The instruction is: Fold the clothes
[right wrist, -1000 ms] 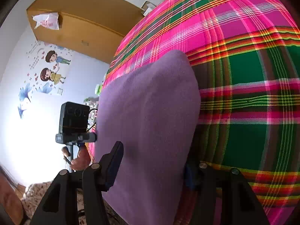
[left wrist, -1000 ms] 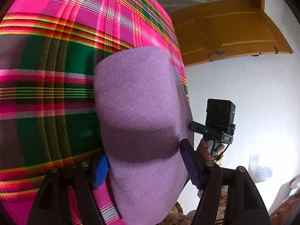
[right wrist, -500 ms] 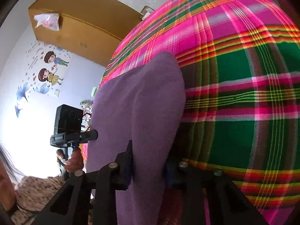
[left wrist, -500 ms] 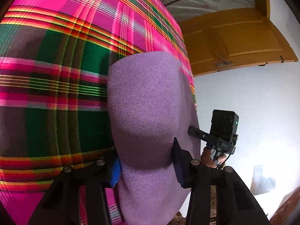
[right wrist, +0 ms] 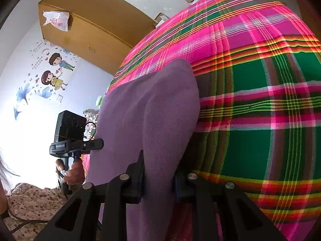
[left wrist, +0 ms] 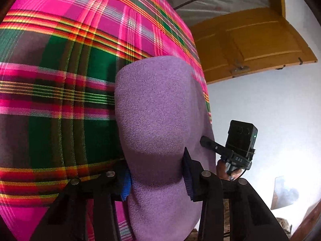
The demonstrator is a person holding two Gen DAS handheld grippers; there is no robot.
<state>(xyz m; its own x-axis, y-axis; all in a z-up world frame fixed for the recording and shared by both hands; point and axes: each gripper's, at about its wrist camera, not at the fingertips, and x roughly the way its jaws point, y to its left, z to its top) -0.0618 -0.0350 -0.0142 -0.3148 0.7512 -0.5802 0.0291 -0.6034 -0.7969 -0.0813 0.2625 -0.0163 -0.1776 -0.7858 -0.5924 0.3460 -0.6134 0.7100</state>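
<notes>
Across nearly the whole of both wrist views spreads a plaid blanket [left wrist: 60, 100] in pink, green, red and yellow, covering the surface under the work. Beyond it stands a wooden wardrobe [right wrist: 84, 32] against a pale wall, with a white plastic bag [right wrist: 57, 20] hung on its corner, and cartoon wall stickers [right wrist: 52, 72] of 2 children below it. The left wrist view shows a wooden door [left wrist: 250, 46] above the blanket's far edge.

On the blanket lies a purple fleece garment [left wrist: 156, 120], its near edge bunched into folds that rise toward both cameras.

The left gripper [left wrist: 156, 182] has just been closing, and its 2 blue pads now pinch a thick fold of the fleece between them. The right gripper [right wrist: 158, 178] has likewise just been closing; its jaws are clamped tighter on a narrower ridge of the same cloth.

Each view catches the other handle: the right hand [left wrist: 226, 168] wraps a black grip beside the garment, and the left hand [right wrist: 72, 172] does the same, above a floral-print sleeve [right wrist: 34, 200].
</notes>
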